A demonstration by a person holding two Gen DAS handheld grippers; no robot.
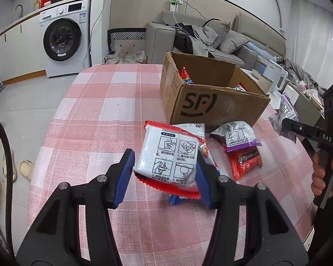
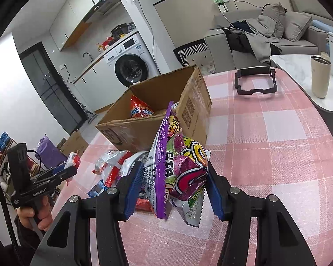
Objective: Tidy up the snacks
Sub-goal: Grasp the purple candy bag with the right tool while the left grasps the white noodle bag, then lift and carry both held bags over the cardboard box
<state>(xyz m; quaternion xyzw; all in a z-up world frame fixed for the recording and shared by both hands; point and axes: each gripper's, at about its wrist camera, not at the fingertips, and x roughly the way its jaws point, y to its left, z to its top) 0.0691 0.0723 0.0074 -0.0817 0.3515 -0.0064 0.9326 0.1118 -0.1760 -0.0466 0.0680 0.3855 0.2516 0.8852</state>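
In the left wrist view my left gripper (image 1: 164,173) is shut on a white packet with red edges (image 1: 168,157), held above the pink checked tablecloth (image 1: 95,115). In the right wrist view my right gripper (image 2: 175,188) is shut on a purple snack bag (image 2: 177,168), lifted off the cloth. An open cardboard box (image 1: 210,97) stands beyond both, with red packets (image 2: 140,110) inside. Loose snacks (image 1: 239,146) lie on the cloth in front of the box. The right gripper's body (image 1: 317,133) shows at the right edge of the left wrist view, and the left gripper's body (image 2: 40,184) at the left of the right wrist view.
A black frame (image 2: 255,82) lies on the far end of the table. A beige tumbler (image 2: 320,75) stands on a white side table. A washing machine (image 1: 64,44) and a grey sofa (image 1: 222,40) are beyond. Slippers (image 1: 26,168) lie on the floor by the table's left edge.
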